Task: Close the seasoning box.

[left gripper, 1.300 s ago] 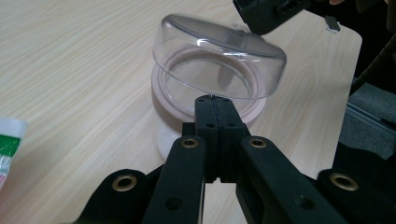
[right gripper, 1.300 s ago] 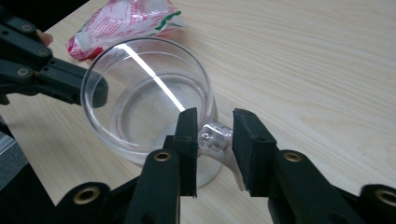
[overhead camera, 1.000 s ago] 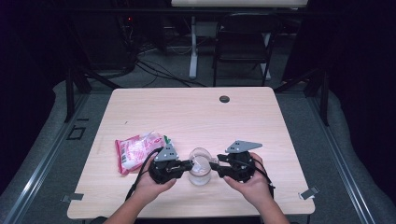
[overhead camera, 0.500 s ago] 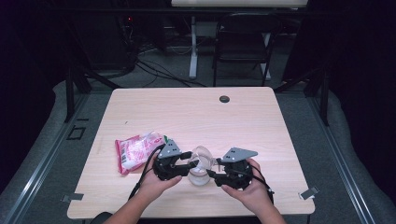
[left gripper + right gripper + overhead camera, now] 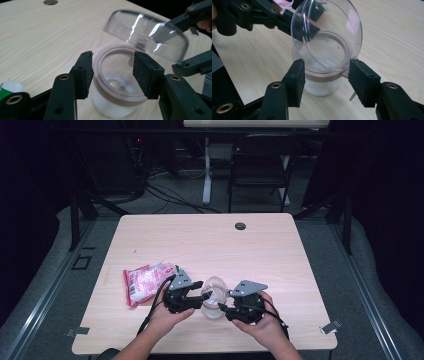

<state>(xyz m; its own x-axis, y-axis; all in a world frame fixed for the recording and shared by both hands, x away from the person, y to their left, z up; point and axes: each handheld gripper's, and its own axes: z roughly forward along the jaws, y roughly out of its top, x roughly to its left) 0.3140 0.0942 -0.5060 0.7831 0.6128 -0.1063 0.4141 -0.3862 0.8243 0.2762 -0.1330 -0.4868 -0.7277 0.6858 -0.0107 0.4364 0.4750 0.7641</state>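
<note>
1. A small round jar [image 5: 214,307] stands near the front edge of the counter [image 5: 210,245], about midway along it. Its wall is frosted and whitish, its mouth ringed by a smooth tan band [image 5: 117,97].
2. A little white residue lies on the jar's bottom, seen through the open mouth in the left gripper view.
3. The lid [image 5: 146,33] is a clear, glossy, shallow dome. It stands tilted up over the jar's mouth, joined at one side by a small hinge tab [image 5: 140,44].
4. The left gripper [image 5: 200,296] has matte black jaws with rough, grainy pads [image 5: 141,72]. The jaws have just been opening and now stand apart on either side of the jar's rim; whether the pads touch the rim I cannot tell.
5. The right gripper [image 5: 222,309] has its jaws wide apart, flanking the jar from the opposite side without pressing on it. The lid rises between them in the right gripper view.
6. A crinkly pink-and-white plastic packet [image 5: 145,282] lies flat towards the counter's left front corner, just beside the left gripper.
7. The counter is pale wood-grain laminate with rounded corners. A dark round grommet [image 5: 240,226] sits near its far edge.
</note>
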